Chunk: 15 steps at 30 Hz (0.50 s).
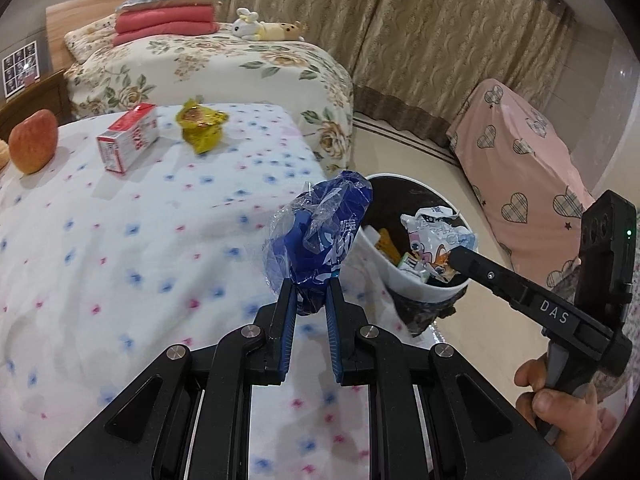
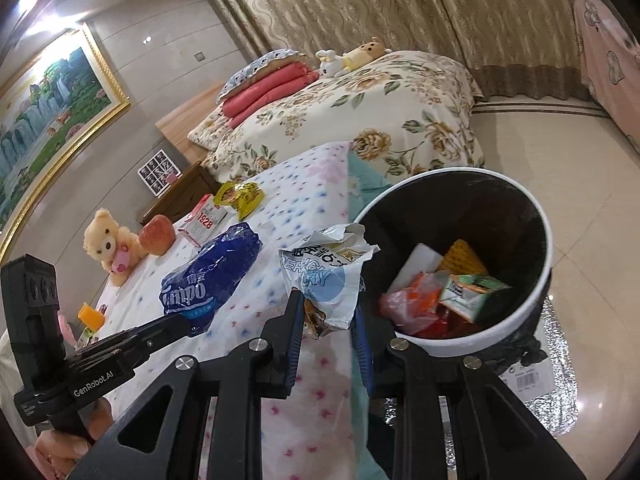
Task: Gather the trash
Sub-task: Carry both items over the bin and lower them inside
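Only the right view shows the teddy bear (image 2: 108, 242); each hand-held gripper (image 1: 311, 294) (image 2: 330, 316) clamps a wrapper.

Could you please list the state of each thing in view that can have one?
Left tool: shut on blue tissue pack.
Right tool: shut on torn white wrapper.
Trash bin: open, partly filled, black liner inside.
Red carton: lying on its side.
Yellow wrapper: crumpled, on the bed.
Apple: whole, on the bed.
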Each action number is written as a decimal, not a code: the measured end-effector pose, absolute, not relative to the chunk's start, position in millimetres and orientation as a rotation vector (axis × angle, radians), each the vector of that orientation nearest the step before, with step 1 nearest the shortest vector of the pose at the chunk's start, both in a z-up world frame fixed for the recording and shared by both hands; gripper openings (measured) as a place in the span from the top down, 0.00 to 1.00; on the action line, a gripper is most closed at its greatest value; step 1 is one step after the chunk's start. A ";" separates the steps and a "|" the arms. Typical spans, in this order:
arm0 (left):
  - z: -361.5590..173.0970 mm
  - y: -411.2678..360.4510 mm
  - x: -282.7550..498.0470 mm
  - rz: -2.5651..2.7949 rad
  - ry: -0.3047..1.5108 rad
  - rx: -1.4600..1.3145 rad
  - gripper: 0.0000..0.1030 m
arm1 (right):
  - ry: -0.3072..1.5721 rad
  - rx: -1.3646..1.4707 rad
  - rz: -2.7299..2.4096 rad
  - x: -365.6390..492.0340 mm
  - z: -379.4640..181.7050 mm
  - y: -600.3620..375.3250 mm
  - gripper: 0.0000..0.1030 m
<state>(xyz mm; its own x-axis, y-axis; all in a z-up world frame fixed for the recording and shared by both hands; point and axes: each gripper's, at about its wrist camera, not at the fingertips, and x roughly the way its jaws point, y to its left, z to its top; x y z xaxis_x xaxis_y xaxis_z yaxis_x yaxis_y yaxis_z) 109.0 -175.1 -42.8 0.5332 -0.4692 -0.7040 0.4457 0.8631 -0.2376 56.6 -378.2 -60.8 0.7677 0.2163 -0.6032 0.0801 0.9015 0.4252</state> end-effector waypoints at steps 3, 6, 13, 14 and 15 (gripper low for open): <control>-43.2 -184.1 108.0 -0.555 0.848 -0.018 0.87 | 0.697 0.458 0.063 54.4 -62.2 -385.1 0.76; -43.3 -193.1 106.7 -0.567 0.849 -0.006 0.87 | 0.697 0.461 0.049 52.6 -63.3 -391.4 0.76; -44.0 -210.5 107.7 -0.584 0.852 0.017 0.87 | 0.697 0.472 0.026 50.8 -65.2 -403.0 0.76; -43.4 -212.3 106.9 -0.586 0.852 0.020 0.87 | 0.697 0.474 0.023 50.7 -65.7 -404.3 0.76; -43.4 -215.1 106.7 -0.589 0.851 0.025 0.87 | 0.698 0.475 0.019 50.7 -66.2 -405.7 0.76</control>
<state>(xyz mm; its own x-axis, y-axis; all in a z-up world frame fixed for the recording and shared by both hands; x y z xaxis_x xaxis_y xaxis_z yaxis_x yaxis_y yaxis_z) 106.7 -215.1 -43.4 0.5105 -0.4794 -0.7138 0.4987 0.8413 -0.2085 50.7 -405.7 -66.2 0.7706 0.1730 -0.6134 0.1394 0.8934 0.4271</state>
